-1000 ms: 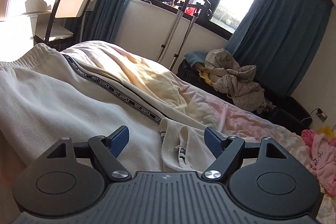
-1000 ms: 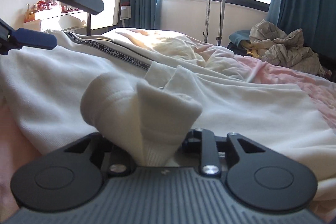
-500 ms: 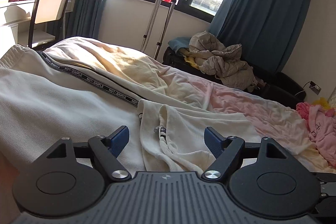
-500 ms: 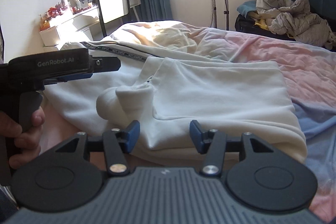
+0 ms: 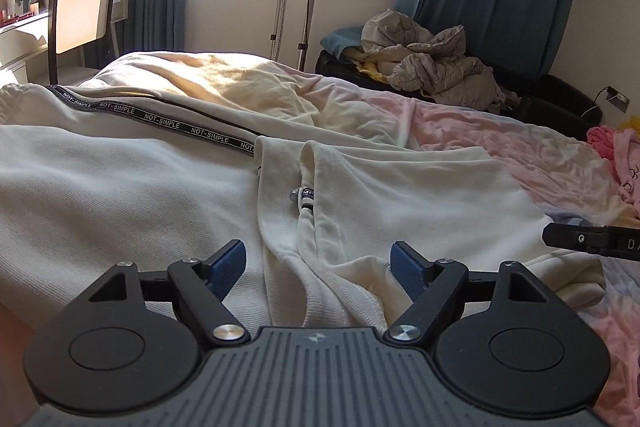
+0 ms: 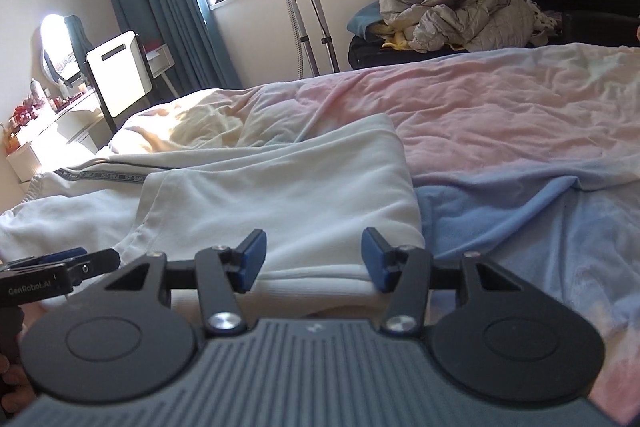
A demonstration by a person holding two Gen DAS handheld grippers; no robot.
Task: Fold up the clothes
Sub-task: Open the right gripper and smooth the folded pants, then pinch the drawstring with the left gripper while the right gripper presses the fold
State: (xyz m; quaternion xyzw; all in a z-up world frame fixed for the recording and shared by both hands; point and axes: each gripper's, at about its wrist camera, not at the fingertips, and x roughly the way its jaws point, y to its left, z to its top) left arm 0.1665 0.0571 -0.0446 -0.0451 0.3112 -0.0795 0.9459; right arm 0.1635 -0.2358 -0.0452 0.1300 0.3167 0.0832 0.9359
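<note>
The bunched cuff that was pinched by the right tongs (image 6: pixel 313 259) a second ago has been let go, and both tools have been drawn back toward the near edge of the bed. The left tongs (image 5: pixel 319 264) are spread wide with nothing between the blue pads; the right tongs are spread too, hovering just over the near hem.

The cream sweatshirt (image 5: pixel 400 195) is laid on the bed, its right side already turned in over the body, the folded flap (image 6: pixel 288 195) lying flat with a clean edge running toward 1 o'clock in the right wrist view. By the look of it one side fold is done; the left side, where the taped sleeve (image 5: pixel 160 117) stretches off toward 10 o'clock, is not yet brought in, and the final halving is left as well. The zip pull (image 5: pixel 304 195) sits at 12 o'clock of the left tongs, near the collar.

Open room is plentiful at 2 to 3 o'clock across the pink and blue bedspread (image 6: pixel 520 131). At 9 o'clock the cloth runs close to the bed's edge, with a chair (image 5: pixel 82 7) beyond, well apart. The other tool (image 5: pixel 588 241) is seen at 3 o'clock, so crossing paths should be watched.
</note>
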